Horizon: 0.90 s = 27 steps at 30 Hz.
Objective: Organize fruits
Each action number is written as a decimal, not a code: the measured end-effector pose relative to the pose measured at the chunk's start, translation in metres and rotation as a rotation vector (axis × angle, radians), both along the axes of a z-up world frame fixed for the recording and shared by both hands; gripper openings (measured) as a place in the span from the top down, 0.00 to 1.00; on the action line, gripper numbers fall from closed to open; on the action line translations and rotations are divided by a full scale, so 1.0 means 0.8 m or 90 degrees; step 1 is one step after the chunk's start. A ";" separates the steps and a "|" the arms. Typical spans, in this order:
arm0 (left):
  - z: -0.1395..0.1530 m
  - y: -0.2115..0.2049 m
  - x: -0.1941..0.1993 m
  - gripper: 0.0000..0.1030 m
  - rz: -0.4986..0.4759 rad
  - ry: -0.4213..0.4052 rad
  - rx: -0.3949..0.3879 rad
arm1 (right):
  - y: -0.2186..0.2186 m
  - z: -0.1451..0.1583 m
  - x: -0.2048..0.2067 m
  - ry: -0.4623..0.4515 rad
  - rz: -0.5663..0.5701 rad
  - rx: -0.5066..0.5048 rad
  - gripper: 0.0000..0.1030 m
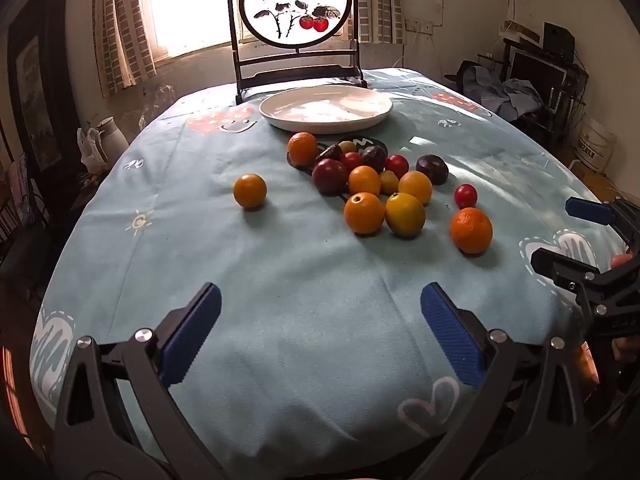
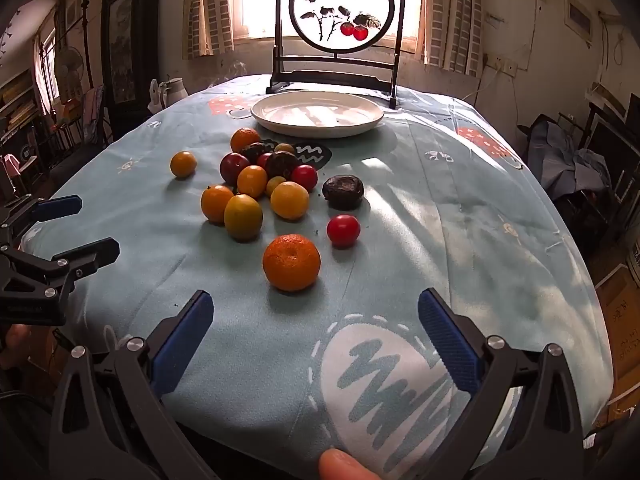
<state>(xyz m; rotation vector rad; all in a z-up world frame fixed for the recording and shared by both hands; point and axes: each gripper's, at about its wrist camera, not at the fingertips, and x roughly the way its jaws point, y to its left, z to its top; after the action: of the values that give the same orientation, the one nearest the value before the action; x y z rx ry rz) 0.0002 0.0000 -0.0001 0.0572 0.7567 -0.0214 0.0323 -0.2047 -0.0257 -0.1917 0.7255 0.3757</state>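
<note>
The tabletop (image 1: 280, 280) is covered by a soft, pale-blue cloth printed with white doodles; a round, glossy white plate (image 1: 326, 109) with a shallow rim sits at the far side, holding nothing. The fruits (image 1: 372, 184) lie loose on the cloth just before the plate: smooth orange and yellow globes, small shiny red ones and dark, wrinkled purple ones; one dimpled tangerine (image 2: 291, 262) rests nearest, apart from the pile. The left gripper (image 1: 320, 336) and right gripper (image 2: 316, 340) hover over bare cloth; both sets of jaws stand wide, ribbed blue pads (image 1: 192, 336) gripping nothing.
</note>
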 end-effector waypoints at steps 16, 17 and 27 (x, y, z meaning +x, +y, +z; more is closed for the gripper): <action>0.000 0.002 0.006 0.02 0.003 -0.001 0.000 | -0.001 0.002 -0.002 0.002 -0.002 0.002 0.01; -0.002 0.002 0.003 0.02 0.003 -0.002 -0.001 | -0.001 0.003 -0.003 0.003 -0.002 0.002 0.01; -0.004 0.003 0.002 0.02 0.004 -0.001 -0.002 | 0.001 -0.003 0.001 0.004 -0.001 0.001 0.01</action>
<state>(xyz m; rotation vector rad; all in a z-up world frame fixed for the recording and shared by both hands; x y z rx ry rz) 0.0021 0.0025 -0.0032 0.0523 0.7557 -0.0172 0.0332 -0.2039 -0.0279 -0.1881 0.7318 0.3750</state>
